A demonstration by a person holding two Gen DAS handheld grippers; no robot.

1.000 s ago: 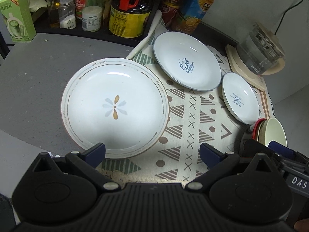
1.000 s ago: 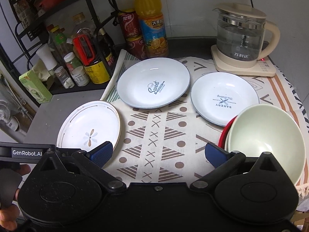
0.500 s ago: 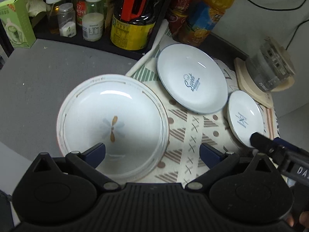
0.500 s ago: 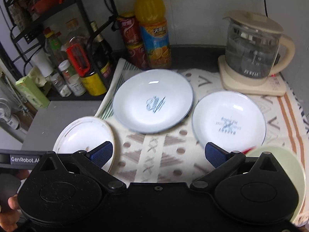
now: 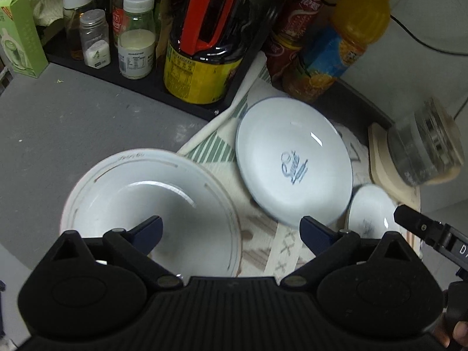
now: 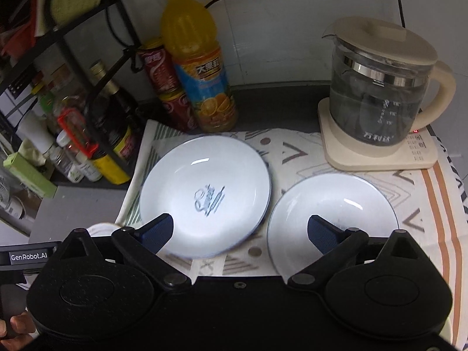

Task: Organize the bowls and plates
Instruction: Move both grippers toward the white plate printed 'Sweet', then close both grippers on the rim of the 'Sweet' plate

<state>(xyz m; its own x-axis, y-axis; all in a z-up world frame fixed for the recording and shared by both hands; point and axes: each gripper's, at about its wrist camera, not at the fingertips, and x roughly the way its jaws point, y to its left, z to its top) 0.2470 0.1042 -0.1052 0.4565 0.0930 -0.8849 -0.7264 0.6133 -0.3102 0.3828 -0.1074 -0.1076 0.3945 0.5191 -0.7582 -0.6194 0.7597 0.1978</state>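
Three white plates lie on the table. The large floral-rim plate [image 5: 152, 204] sits at the left, half on the grey surface. The blue-rimmed "Sweet" plate [image 5: 292, 169] [image 6: 204, 199] lies mid-mat. The smaller "Bakery" plate [image 5: 371, 213] [image 6: 333, 213] lies to its right. My left gripper [image 5: 231, 231] is open, with its left finger over the floral plate. My right gripper [image 6: 241, 231] is open and empty, and hovers above the gap between the two blue-rimmed plates. The bowls are out of view.
A patterned mat [image 6: 295, 158] covers the table. A glass kettle [image 6: 380, 102] on its base stands back right. An orange juice bottle [image 6: 199, 64], red cans [image 6: 163, 87] and a black rack of jars [image 5: 134, 38] line the back and left.
Both grippers moved forward and lower toward the plates. The stacked bowls dropped out of the right wrist view. The floral plate now lies partly under my left gripper.
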